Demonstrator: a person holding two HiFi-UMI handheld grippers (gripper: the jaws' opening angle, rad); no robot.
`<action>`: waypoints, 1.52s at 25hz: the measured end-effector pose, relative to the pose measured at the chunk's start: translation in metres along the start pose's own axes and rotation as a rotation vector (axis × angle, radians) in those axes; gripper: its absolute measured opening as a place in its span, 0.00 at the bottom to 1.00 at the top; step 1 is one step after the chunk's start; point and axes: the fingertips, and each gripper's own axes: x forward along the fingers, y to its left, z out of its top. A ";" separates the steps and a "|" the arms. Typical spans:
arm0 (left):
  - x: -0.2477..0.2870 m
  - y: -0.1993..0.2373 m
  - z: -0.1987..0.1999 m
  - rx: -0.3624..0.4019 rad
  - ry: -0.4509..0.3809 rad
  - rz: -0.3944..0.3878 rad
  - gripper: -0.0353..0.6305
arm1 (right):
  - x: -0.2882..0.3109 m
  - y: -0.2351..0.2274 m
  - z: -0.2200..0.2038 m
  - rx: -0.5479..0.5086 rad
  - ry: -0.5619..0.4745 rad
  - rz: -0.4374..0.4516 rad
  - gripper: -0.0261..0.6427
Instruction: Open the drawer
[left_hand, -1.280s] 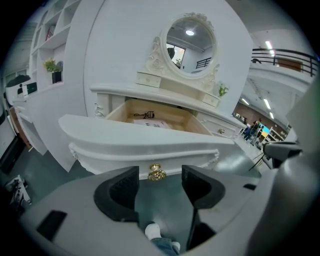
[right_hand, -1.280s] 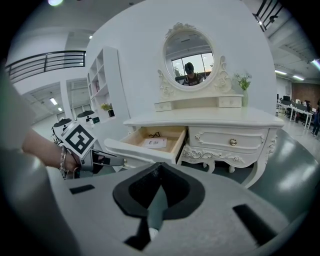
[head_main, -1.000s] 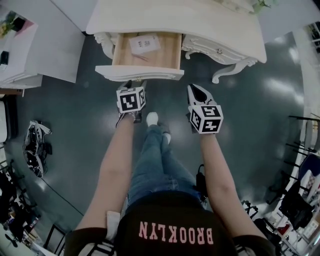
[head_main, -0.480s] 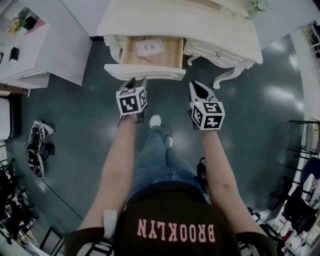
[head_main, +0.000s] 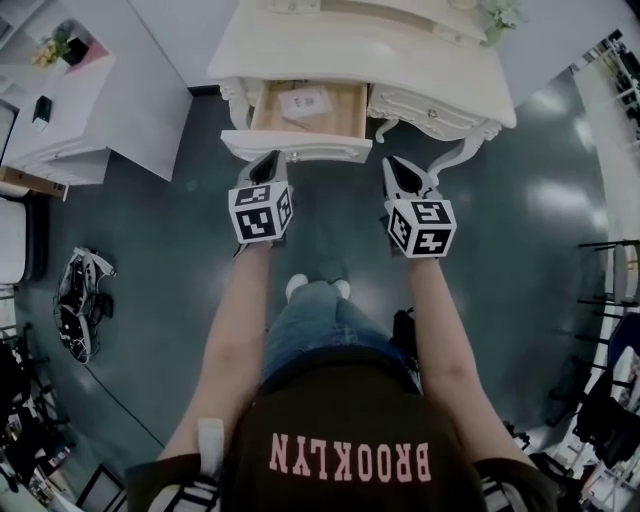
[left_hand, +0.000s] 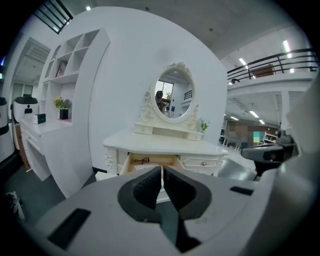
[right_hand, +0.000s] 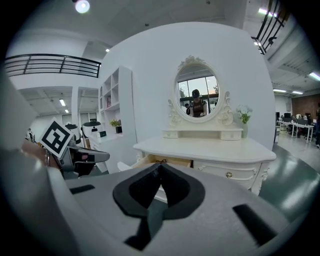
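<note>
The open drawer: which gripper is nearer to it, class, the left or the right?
Left. The left gripper, its jaws just closed on nothing, hangs directly in front of the open drawer. The right gripper is off to the side, in front of the closed neighbouring drawer.

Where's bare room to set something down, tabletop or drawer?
The tabletop is bare from its front edge to the mirror base; a plant takes the back right corner. In the drawer a card lies at the back; right of it is free.
</note>
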 end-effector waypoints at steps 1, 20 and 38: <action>-0.004 0.000 0.005 0.009 -0.009 -0.006 0.07 | -0.003 0.002 0.004 -0.001 -0.009 -0.002 0.04; -0.096 -0.017 0.140 0.218 -0.314 -0.103 0.07 | -0.073 0.050 0.114 -0.165 -0.238 -0.053 0.04; -0.152 -0.032 0.205 0.251 -0.498 -0.142 0.07 | -0.113 0.061 0.180 -0.190 -0.400 -0.061 0.03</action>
